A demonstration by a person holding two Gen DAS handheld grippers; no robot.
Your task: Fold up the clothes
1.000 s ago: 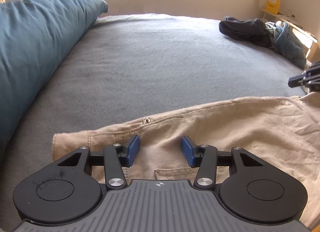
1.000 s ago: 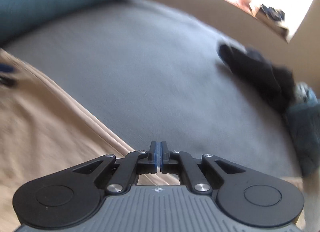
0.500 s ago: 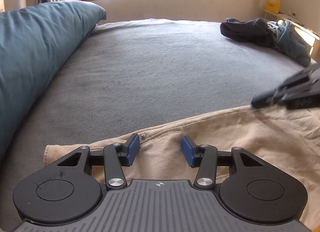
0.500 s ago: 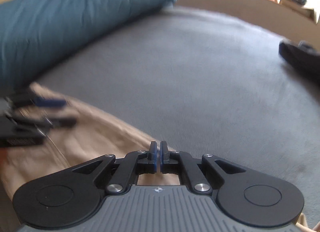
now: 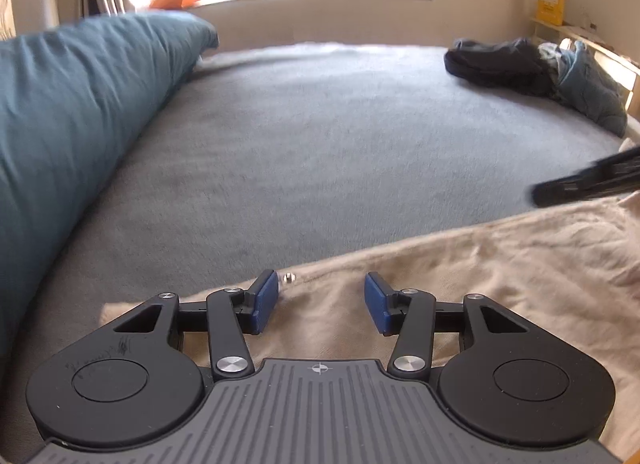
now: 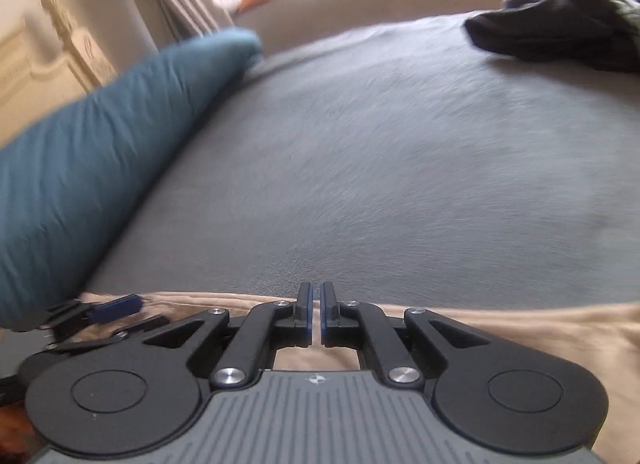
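Beige trousers (image 5: pixel 460 284) under spread left fingers (image 5: pixel 266 300)

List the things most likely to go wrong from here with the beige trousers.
1. The left gripper is open over the beige trousers; closing may catch only the top layer near the metal button.
2. The right gripper looks shut at the fabric edge, but no cloth shows between its pads, so it may hold nothing.
3. The two grippers sit close together and could bump.

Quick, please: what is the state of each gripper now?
Left gripper: open, over the beige trousers, holding nothing.
Right gripper: jaws shut; holding cloth cannot be told.
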